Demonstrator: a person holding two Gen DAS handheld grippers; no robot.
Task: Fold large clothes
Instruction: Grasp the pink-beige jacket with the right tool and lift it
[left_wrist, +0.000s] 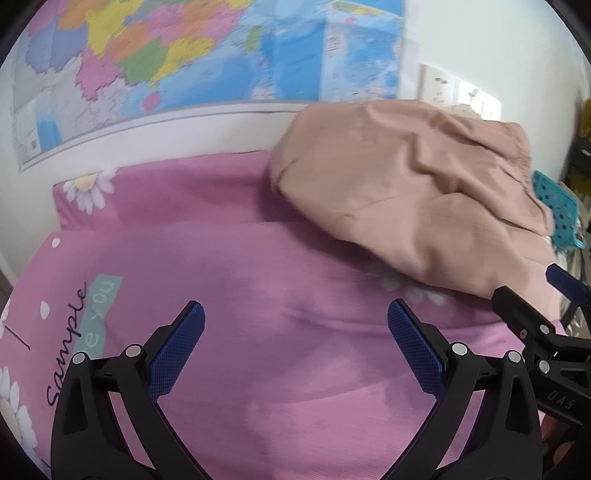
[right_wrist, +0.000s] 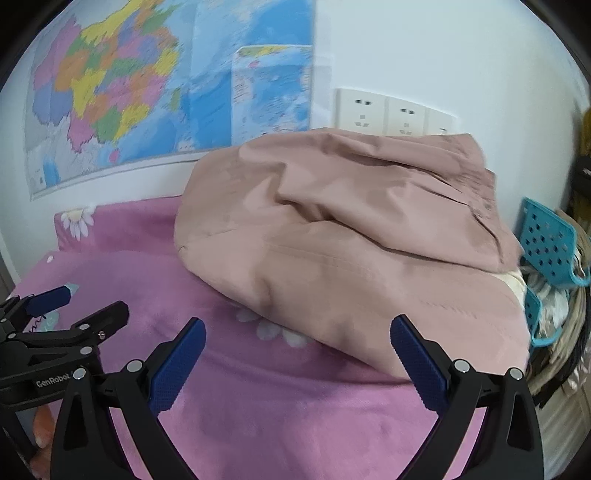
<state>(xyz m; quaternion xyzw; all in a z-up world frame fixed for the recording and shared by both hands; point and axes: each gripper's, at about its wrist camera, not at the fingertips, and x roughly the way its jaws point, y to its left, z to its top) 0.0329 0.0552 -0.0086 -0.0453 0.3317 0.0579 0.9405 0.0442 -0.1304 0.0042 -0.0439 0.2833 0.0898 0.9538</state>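
A dusty-pink garment (left_wrist: 406, 192) lies in a thick folded bundle on the pink bed sheet (left_wrist: 258, 295), at the far right near the wall. It also shows in the right wrist view (right_wrist: 351, 240), just ahead of my right gripper. My left gripper (left_wrist: 295, 347) is open and empty above bare sheet, left of the bundle. My right gripper (right_wrist: 297, 362) is open and empty, with its right fingertip (right_wrist: 406, 332) close to the bundle's near edge. Each gripper shows in the other's view: the right one (left_wrist: 532, 291) and the left one (right_wrist: 88, 302).
A colourful map (right_wrist: 147, 92) hangs on the white wall behind the bed. Wall sockets (right_wrist: 384, 114) sit right of it. A teal perforated basket (right_wrist: 550, 243) with laundry stands off the bed's right side. The sheet has daisy prints and lettering (left_wrist: 70, 339).
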